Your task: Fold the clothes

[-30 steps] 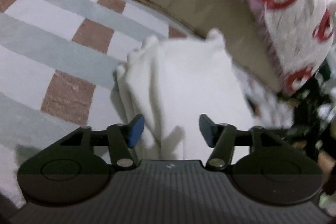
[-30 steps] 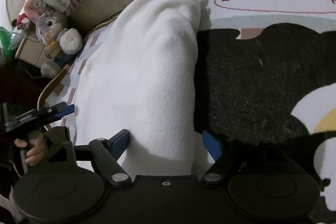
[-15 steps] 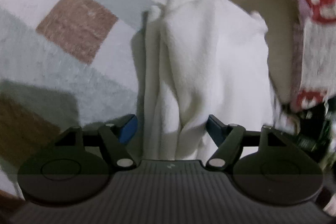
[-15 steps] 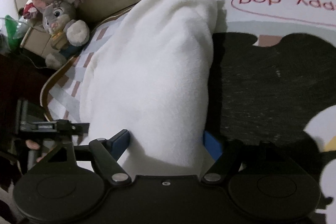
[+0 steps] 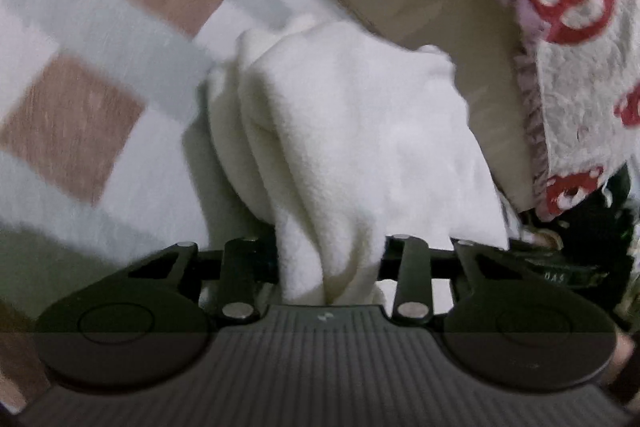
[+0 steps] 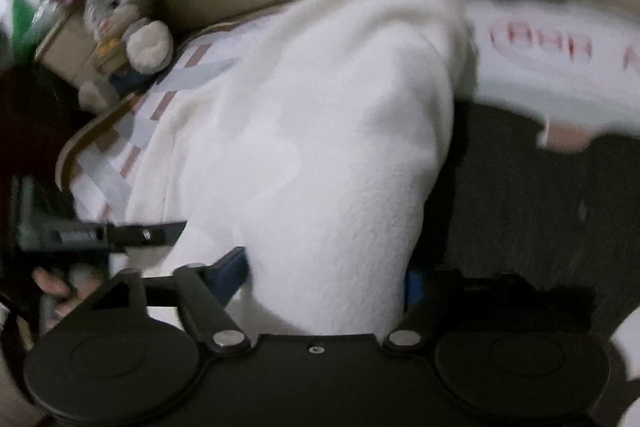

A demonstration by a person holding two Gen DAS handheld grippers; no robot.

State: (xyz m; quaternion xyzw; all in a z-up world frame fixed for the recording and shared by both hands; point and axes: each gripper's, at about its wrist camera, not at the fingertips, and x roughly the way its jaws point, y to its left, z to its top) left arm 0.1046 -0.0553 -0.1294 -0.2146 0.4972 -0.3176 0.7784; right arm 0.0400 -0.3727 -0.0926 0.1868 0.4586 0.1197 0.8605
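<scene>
Both views motion-blurred. Left wrist view: left gripper point(image 5: 330, 259) at lower centre, clamped on a bunched fold of the white fleece garment point(image 5: 348, 131); cloth pinched tight between the jaws and fanning out up through mid frame. Under it, a checked mat point(image 5: 92, 75) with white, grey-blue and brown squares fills the left half. Beige floor point(image 5: 472, 39) runs diagonally across the upper right, and a quilt point(image 5: 576, 27) with red bear prints and a pink frill sits in the right corner. Right wrist view: right gripper point(image 6: 326, 279) at lower centre, jaws closing on a thick roll of the same garment point(image 6: 320, 131); fabric fills the gap and touches both blue pads point(image 6: 230, 273), so probably gripped, though blur makes the contact hard to confirm. Garment stretches from bottom centre up to upper right of centre, lying over the mat. Dark patch of the mat point(image 6: 532, 195) on the right, white area with red lettering point(image 6: 552, 43) upper right, unreadable. Grey stuffed rabbit point(image 6: 124, 23) upper left, beside a cardboard box point(image 6: 66, 47). At left edge the left gripper point(image 6: 100, 233) shows side-on, a hand point(image 6: 56, 287) holding its grip.
</scene>
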